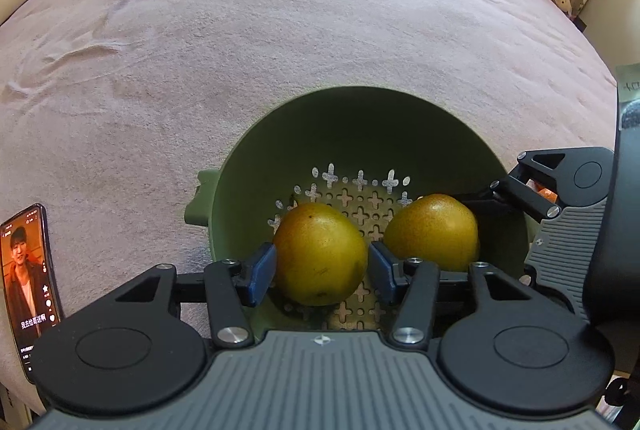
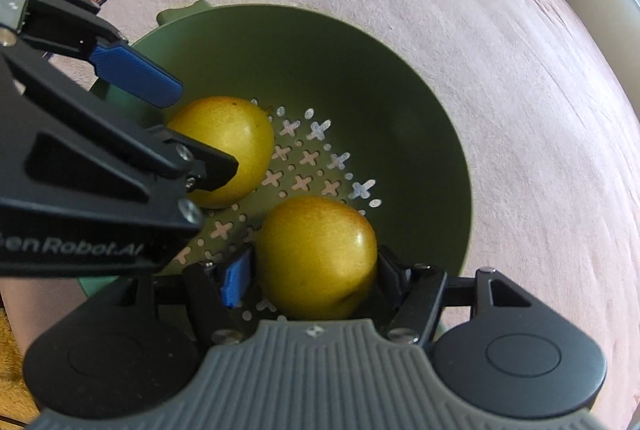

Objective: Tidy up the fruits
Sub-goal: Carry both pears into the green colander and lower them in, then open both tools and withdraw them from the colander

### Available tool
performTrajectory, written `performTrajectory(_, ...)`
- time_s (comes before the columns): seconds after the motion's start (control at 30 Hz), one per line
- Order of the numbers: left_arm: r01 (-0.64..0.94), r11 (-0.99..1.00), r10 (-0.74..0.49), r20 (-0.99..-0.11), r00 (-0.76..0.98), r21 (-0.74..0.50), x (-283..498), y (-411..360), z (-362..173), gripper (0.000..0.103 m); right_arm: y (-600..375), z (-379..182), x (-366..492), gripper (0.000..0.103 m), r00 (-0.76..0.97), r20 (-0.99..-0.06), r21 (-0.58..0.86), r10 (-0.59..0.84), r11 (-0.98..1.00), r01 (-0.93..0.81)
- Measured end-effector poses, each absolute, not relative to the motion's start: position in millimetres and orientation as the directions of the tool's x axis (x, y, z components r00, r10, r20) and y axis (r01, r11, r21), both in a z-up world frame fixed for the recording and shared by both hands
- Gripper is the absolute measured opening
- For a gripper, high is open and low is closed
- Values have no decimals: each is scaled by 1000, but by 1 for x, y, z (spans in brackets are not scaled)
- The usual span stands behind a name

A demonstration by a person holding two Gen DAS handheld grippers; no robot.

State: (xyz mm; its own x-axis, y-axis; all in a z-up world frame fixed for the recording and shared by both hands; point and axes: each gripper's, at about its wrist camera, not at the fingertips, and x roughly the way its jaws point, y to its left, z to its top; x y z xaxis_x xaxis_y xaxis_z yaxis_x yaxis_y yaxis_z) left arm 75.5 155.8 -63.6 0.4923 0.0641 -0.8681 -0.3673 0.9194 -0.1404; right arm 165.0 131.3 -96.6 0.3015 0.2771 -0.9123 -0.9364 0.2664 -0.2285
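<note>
Pink plush bedding [image 1: 280, 30] spreads under a green colander [image 1: 256, 166] holding two yellow-green fruits side by side, not touching. At left, the left hand-held gripper [image 1: 322, 266] brackets the left fruit [image 1: 320, 254], its blue pads [image 1: 262, 272] beside the skin with a sliver of gap, so it looks parted rather than clamped. Nearby, the right hand-held gripper [image 2: 316, 274] flanks the right fruit [image 2: 316, 254]; whether its pads press or merely touch cannot be told. Both fruits look firm, fairly heavy and smooth, likely to roll or slip, and liable to bruise; a moderate squeeze across the widest middle seems the surest hold. Readable writing: "Robot.AI" on the left gripper's body, and Chinese subtitles on a phone [image 1: 28, 282] playing video at the bed's edge.
</note>
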Motion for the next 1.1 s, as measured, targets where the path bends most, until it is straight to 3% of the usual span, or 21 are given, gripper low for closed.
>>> performTrajectory(0.17, -384, 912, 80, -858, 507, -142, 71, 157, -55, 65, 130, -94, 166, 63, 294, -919, -221, 263, 274, -936)
performTrajectory(0.27, -388, 911, 87, -854, 513, -140, 70, 157, -51, 67, 127, -86, 164, 73, 317, -904, -236, 287, 284, -929)
performTrajectory(0.6, -378, 915, 98, -827, 553, -144, 63, 152, -32, 68, 118, -48, 156, 76, 367, -868, -264, 334, 317, -911)
performTrajectory(1.1, -231, 958, 34, -727, 686, -172, 50, 106, -6, 70, 19, -4, 123, 78, 524, -743, -130, 417, 678, -724)
